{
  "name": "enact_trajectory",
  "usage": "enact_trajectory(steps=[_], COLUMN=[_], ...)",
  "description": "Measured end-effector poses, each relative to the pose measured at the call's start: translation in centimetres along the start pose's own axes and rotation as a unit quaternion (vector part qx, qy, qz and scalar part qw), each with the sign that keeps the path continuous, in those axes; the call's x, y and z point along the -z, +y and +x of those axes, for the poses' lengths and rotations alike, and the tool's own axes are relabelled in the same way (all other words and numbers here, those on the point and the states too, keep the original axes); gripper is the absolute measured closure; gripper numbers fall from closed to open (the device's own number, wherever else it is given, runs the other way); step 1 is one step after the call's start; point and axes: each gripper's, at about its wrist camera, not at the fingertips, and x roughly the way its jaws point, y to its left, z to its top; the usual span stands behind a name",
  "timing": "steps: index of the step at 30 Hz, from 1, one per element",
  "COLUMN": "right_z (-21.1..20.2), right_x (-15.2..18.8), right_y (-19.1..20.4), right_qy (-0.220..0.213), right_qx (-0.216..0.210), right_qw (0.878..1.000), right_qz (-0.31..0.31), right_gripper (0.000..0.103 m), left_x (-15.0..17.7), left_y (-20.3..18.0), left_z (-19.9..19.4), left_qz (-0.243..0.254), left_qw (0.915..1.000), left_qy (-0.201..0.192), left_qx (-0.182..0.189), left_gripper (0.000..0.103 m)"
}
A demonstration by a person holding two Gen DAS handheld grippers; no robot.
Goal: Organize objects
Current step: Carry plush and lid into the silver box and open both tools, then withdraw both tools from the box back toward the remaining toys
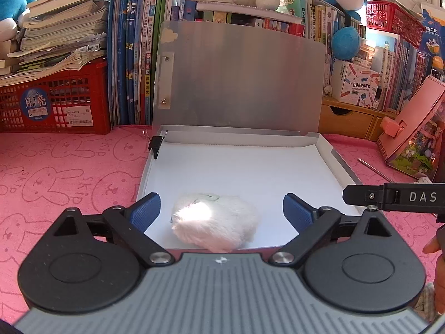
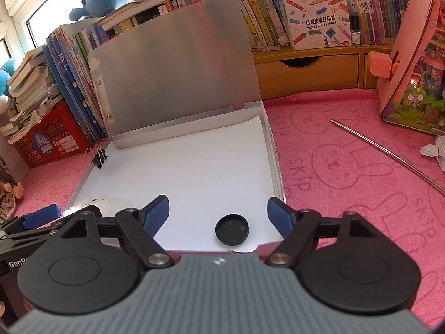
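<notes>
A flat grey box (image 1: 338,164) lies open on the pink cloth, its lid (image 1: 239,78) standing upright at the back and a white sheet lining the bottom. A white furry toy (image 1: 215,221) rests inside near the front edge, between the spread blue pads of my left gripper (image 1: 222,208), which is open and not touching it. In the right wrist view the same box (image 2: 275,161) holds a small round black cap (image 2: 232,231) near the front right corner. My right gripper (image 2: 218,215) stands open above it, pads clear of the cap.
A black binder clip (image 1: 155,143) grips the box's left wall. A metal straw (image 2: 389,153) lies on the cloth at the right, beside a pink toy box (image 2: 411,64). Books, red baskets (image 1: 55,103) and wooden drawers (image 2: 308,69) line the back.
</notes>
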Motion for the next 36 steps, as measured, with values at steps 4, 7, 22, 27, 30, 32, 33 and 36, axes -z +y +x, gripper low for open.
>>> enact_trajectory(steps=[4, 7, 22, 27, 30, 32, 33, 36], right_z=[-1.4, -2.8, -7.5, -8.9, -9.5, -9.9, -10.0, -10.6], right_x=[-0.1, 0.1, 1.7, 2.7, 3.4, 3.9, 4.1, 4.9], right_y=[0.3, 0.5, 1.1, 1.1, 0.9, 0.8, 0.8, 0.6], right_qy=[-0.029, -0.05, -0.082, -0.087, -0.086, -0.085, -0.085, -0.086], right_qx=[-0.004, -0.012, -0.015, -0.011, -0.014, -0.016, -0.015, -0.014], right_qw=[1.0, 0.999, 0.996, 0.995, 0.995, 0.995, 0.995, 0.995], right_qz=[-0.002, -0.006, -0.035, -0.046, -0.046, -0.048, -0.05, -0.053], right_gripper=[0.001, 0.0, 0.0, 0.0, 0.0, 0.0, 0.0, 0.0], left_x=[0.0, 0.2, 1.5, 2.5, 3.2, 3.7, 4.0, 4.8], left_y=[-0.3, -0.4, -0.9, -1.2, -1.3, -1.3, -1.4, -1.4], left_z=[-1.2, -2.2, -8.0, -9.9, -10.8, -11.3, -11.5, -12.3], left_qz=[0.018, 0.026, 0.039, 0.042, 0.041, 0.043, 0.046, 0.051], left_qw=[0.9998, 0.9995, 0.9976, 0.9966, 0.9964, 0.9962, 0.9961, 0.9959], left_qy=[-0.011, -0.018, -0.053, -0.064, -0.064, -0.065, -0.065, -0.065], left_qx=[0.0, 0.004, 0.023, 0.031, 0.037, 0.038, 0.037, 0.037], left_gripper=[0.005, 0.004, 0.004, 0.004, 0.004, 0.004, 0.004, 0.004])
